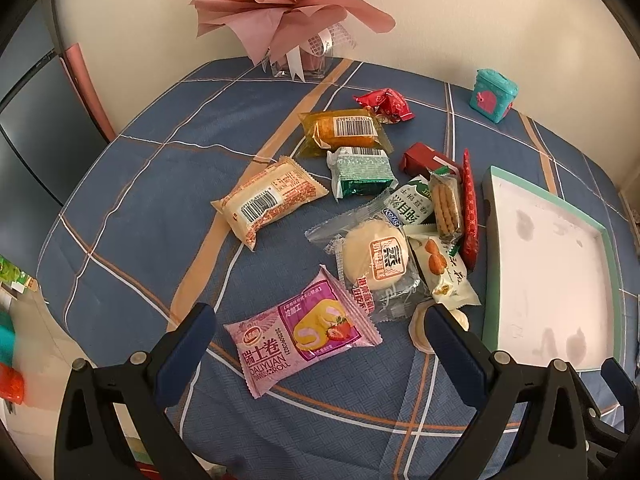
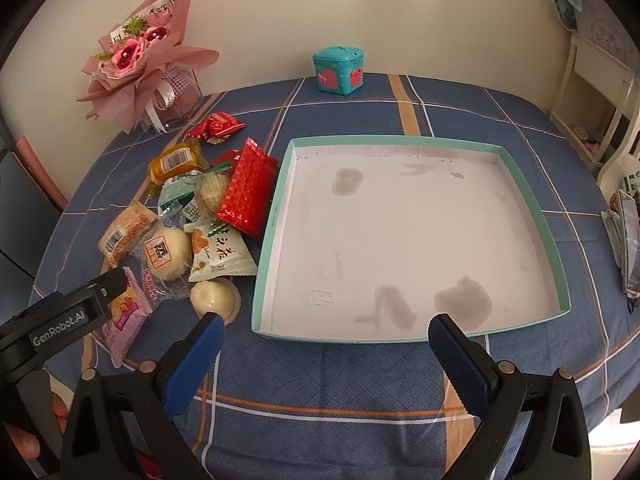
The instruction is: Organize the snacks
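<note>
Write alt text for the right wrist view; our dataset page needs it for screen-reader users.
An open gripper hovers over a blue plaid tablecloth, facing an empty teal-rimmed tray. Wrapped snacks are piled left of the tray, where the other gripper reaches in; a bouquet and teal box stand behind.

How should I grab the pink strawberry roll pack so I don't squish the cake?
Probably best by the crimped end seal of the pink strawberry roll pack, not its puffy middle. It lies flat on the tablecloth, right between the open jaws of the left gripper, apart from the other snacks. Come down from above, at the near end, and pinch the flat seal edge.
</note>
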The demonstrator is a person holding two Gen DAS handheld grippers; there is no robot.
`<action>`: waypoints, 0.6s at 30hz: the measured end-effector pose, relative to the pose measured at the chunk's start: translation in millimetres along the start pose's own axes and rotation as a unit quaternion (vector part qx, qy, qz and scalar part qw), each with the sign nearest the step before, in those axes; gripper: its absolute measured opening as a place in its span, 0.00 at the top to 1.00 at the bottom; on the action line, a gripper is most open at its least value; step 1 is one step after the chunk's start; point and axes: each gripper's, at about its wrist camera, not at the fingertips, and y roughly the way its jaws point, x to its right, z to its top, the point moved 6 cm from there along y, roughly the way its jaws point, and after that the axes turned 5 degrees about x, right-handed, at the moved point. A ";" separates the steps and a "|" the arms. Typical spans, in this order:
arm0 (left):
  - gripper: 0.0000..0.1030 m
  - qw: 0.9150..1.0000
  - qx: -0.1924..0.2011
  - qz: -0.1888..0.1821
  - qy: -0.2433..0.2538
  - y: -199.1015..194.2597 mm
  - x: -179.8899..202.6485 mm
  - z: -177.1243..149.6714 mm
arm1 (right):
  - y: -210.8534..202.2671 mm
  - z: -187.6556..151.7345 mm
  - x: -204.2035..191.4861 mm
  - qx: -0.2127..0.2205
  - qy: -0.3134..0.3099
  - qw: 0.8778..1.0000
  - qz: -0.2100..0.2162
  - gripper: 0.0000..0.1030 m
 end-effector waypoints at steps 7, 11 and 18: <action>0.00 1.000 0.000 -0.005 -0.001 0.6 -0.1 -0.3 | 0.0 0.3 -0.3 0.002 -0.002 1.000 -0.001 0.00; 0.00 1.000 -0.001 -0.006 -0.003 0.4 -1.0 -0.5 | 0.0 0.3 -2.2 0.001 -0.004 1.000 0.001 0.00; 0.00 1.000 -0.005 -0.005 -0.004 1.8 -2.6 -1.2 | 0.6 0.1 -2.5 0.000 -0.005 1.000 0.000 0.00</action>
